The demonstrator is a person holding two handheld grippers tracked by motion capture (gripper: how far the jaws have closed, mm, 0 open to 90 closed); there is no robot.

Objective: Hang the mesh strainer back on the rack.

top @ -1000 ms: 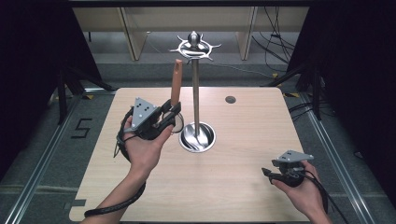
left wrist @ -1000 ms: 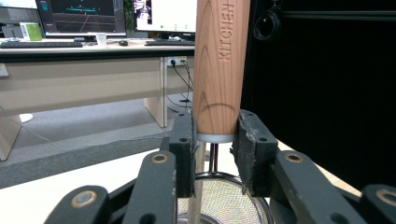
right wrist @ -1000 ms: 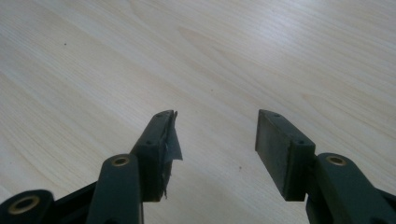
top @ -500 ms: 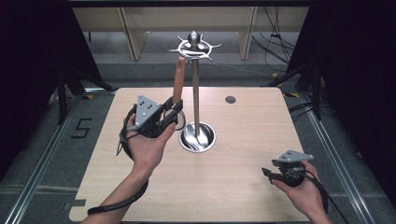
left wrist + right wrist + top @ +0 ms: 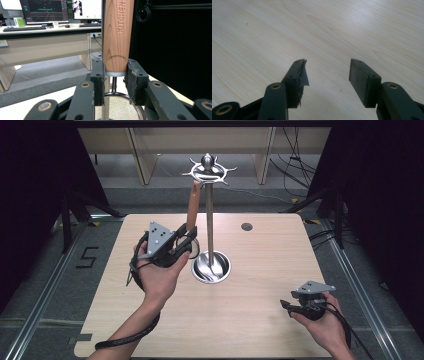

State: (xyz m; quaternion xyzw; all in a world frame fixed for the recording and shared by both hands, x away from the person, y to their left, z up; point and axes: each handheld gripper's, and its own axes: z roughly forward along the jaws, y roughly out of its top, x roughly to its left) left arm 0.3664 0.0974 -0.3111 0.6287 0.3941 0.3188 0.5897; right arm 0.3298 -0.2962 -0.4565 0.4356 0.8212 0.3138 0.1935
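Holding a wooden-handled strainer (image 5: pixel 192 212) upright, the left tool (image 5: pixel 186 241) is seen at the left of the tabletop (image 5: pixel 260 330), just beside the steel utensil stand (image 5: pixel 210 227). In the left gripper view the tool's jaws are pinched on the handle (image 5: pixel 117 35) at its lower end, w/ the metal ferrule just below the pads and the mesh bowl (image 5: pixel 117 107) hanging under them. The word KITCHEN is stamped on the wood.

Compared w/ the pics from a sec ago, the handle has been raised a little and brought closer to the stand's hook ring (image 5: pixel 209 169); its top end now sits right at the ring's left hooks, where before it was lower and further left. Whether the end is touching a hook can't be told from the high view. The stand's round base (image 5: pixel 212 267) has stayed put, centre of the tabletop.

Judged from this, the hanging step is well on: the approach is nearly done and only the hooking of the handle's end is left. A hang hole isn't visible, so fine alignment will prob. be needed.

The right tool (image 5: pixel 294 305) has not moved; it is held low at the near right, well apart from the stand, jaws spread w/ nothing between them, bare wood beneath in the right gripper view.
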